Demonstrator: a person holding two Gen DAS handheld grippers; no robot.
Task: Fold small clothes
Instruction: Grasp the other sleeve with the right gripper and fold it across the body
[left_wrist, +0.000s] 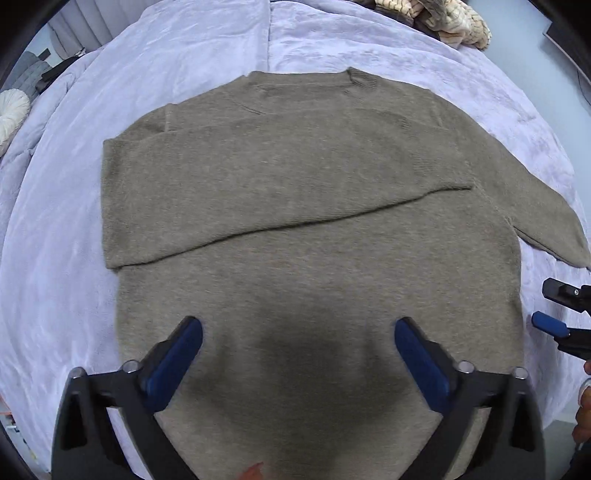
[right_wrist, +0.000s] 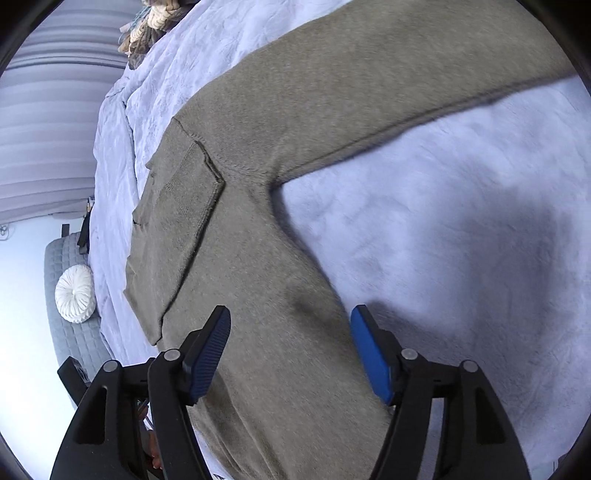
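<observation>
A: From the left wrist view, where does the folding stand?

B: The grey-brown knitted sweater (left_wrist: 314, 206) lies flat on the pale lilac plush bed cover (left_wrist: 74, 221), collar at the far side. Its left sleeve (left_wrist: 258, 184) is already folded across the chest, cuff end reaching toward the right. The right sleeve (left_wrist: 546, 229) is spread out to the right, not yet folded. The left tongs (left_wrist: 299, 350) hover over the near hem, blue pads wide apart, released, nothing between them.

A: And the other tool?

B: The right tongs (left_wrist: 554, 310) peek in at the right edge, near the spread sleeve, tips apart.

A: What does the right wrist view add?

B: There the right tongs (right_wrist: 291, 332) stand released above the sweater's body (right_wrist: 258, 295), pads parted, cloth below but not pinched. The unfolded sleeve (right_wrist: 369, 92) runs off toward the far right, and the folded sleeve's ribbed cuff (right_wrist: 184, 199) lies on the chest.

A: So what is left?

B: I judge one sleeve done; the right sleeve and the final body fold remain. A pile of cream knits (left_wrist: 436, 22) waits at the bed's far side.
</observation>
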